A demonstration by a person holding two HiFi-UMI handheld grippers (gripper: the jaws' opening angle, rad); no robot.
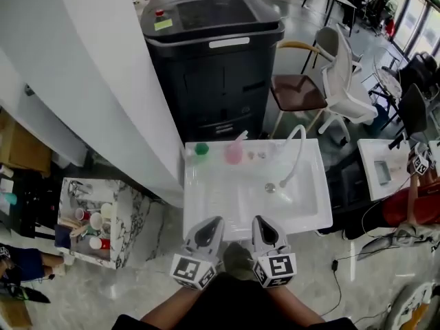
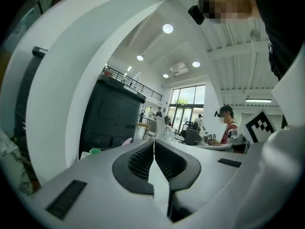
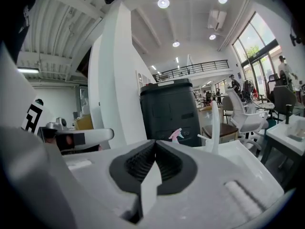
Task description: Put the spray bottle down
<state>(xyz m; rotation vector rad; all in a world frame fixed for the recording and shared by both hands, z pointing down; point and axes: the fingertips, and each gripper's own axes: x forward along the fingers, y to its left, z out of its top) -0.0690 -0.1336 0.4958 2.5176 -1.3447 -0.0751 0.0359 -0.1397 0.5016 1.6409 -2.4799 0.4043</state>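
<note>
Head view, left to right.

- **Far left:** a marble-patterned side table (image 1: 72,188) carries several cups (image 1: 96,222). It stands beside a broad white pillar (image 1: 103,67).
- **Near centre:** my left gripper (image 1: 214,221) is at the near edge of the white sink worktop (image 1: 313,208). Its fingers (image 2: 140,159) are pressed together, pad against pad, and hold nothing.
- **Far left corner of the worktop:** a small green-topped item (image 1: 201,148) sits here.
- **The task's thing:** just right of the green-topped item, the pink spray bottle (image 1: 234,150) stands upright on the far rim. It is well apart from both of my grippers.
- **Behind the bottle:** a black cabinet (image 1: 213,60) rises beyond the worktop.
- **Right of the bottle:** a white tap hose (image 1: 297,150) arches from the far rim down into the basin.
- **Near, just beside the left gripper:** my right gripper (image 1: 260,221) points the same way. Its fingers (image 3: 139,162) are likewise closed tight on each other and empty.
- **Far right:** a white chair (image 1: 344,81) stands beyond the worktop's right corner.
</note>
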